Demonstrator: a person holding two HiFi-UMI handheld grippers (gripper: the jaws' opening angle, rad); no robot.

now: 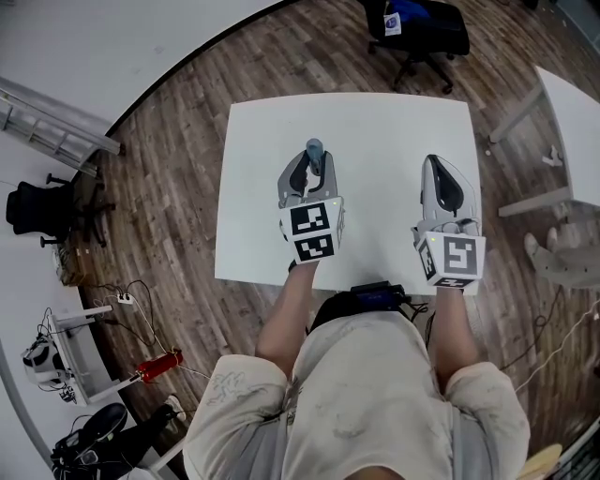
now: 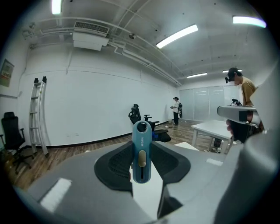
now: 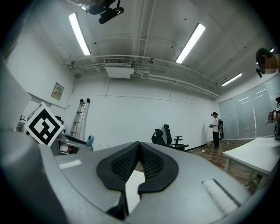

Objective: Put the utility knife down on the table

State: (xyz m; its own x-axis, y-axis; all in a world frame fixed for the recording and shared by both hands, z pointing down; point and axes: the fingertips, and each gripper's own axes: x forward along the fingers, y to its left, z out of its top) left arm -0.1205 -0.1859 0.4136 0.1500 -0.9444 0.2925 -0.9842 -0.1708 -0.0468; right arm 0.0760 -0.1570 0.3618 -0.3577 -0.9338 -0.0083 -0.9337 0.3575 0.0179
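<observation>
A teal utility knife point(image 2: 141, 152) with a tan slider stands between the black pads of my left gripper point(image 2: 142, 164), which is shut on it. In the head view the knife point(image 1: 314, 148) pokes out past the left gripper point(image 1: 307, 175) over the middle of the white table point(image 1: 375, 131). My right gripper point(image 1: 443, 187) hovers over the table's right side. Its pads point(image 3: 151, 166) meet at the tips with nothing between them. From the right gripper view the knife's tip point(image 3: 89, 140) shows at the left beside the left gripper's marker cube point(image 3: 43, 124).
The table top bears nothing else. A black office chair point(image 1: 417, 28) stands beyond its far edge and another white table point(image 1: 572, 122) at the right. Wood floor surrounds it. People stand far off in the room point(image 2: 176, 110).
</observation>
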